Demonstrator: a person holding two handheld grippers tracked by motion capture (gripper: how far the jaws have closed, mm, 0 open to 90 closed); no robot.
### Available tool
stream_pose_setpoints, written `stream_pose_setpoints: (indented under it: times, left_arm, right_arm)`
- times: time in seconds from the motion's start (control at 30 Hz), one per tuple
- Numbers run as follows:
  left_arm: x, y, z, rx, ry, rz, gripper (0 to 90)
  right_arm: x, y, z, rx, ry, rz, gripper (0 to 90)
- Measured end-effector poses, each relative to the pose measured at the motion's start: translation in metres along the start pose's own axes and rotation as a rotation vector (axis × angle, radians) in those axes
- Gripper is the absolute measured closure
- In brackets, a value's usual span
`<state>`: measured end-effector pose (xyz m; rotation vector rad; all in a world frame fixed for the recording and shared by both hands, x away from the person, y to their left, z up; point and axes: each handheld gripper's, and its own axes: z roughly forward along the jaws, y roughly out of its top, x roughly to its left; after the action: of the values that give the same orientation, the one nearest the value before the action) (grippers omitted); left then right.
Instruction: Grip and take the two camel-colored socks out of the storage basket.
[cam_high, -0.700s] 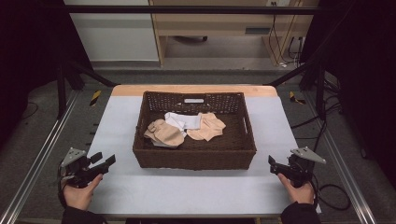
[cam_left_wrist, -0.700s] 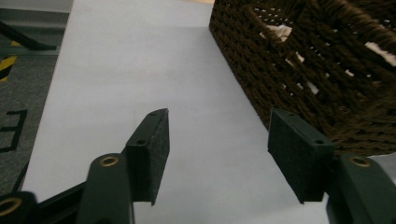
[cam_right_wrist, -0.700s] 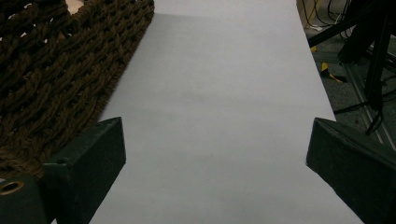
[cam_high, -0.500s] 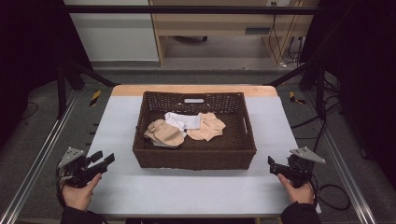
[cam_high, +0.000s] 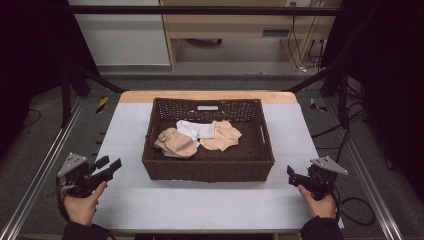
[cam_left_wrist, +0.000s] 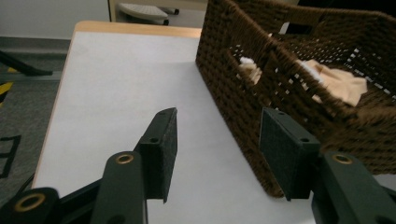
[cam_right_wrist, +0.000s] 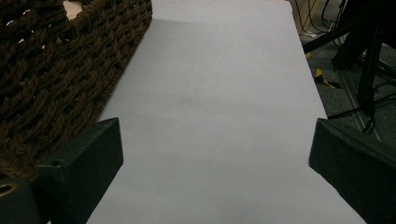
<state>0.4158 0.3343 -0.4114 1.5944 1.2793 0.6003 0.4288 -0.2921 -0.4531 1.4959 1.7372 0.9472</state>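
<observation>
a: where are we at? socks (cam_high: 197, 138) all sit in the basket (cam_high: 207, 167), mid-table.

b: nothing picked yet. our left gripper (cam_high: 109, 166) and right gripper (cam_high: 290, 173) both gape empty at the near corners.

- The high view looks forward and down from above the near edge, taking in the whole table (cam_high: 125, 200).
- The left gripper view sits low and close, facing the basket (cam_left_wrist: 243, 107) at two o'clock.
- The right gripper view, equally low, faces along the table with the basket at ten o'clock.
- All three views share the basket.
</observation>
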Motion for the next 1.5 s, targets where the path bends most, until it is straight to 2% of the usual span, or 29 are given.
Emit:
stream_pose_setpoints:
  times: [0.27,0.43,0.7,0.97,1.13,1.5]
  left_arm:
    - [-0.012,0.02,0.008,-0.025,-0.023,0.034,46.0]
    - [-0.023,0.04,0.013,-0.055,-0.036,0.055,45.9]
    - [-0.037,0.057,0.02,-0.089,-0.06,0.064,45.6]
    - [-0.049,0.076,0.03,-0.107,-0.065,0.069,45.4]
    - [-0.056,0.085,0.038,-0.107,-0.066,0.087,44.5]
    - [-0.076,0.105,0.067,-0.076,-0.068,0.142,44.3]
  right_arm:
    - [0.0,0.0,-0.002,-0.007,-0.011,-0.001,3.6]
    - [0.0,0.0,-0.003,-0.014,-0.017,-0.002,3.6]
    - [0.002,0.001,-0.003,-0.024,-0.018,-0.007,3.8]
    - [0.004,0.001,-0.002,-0.037,-0.01,-0.01,3.8]
    - [0.004,0.001,-0.001,-0.049,-0.012,-0.01,3.7]
    - [0.004,0.0,-0.002,-0.066,-0.019,-0.006,3.6]
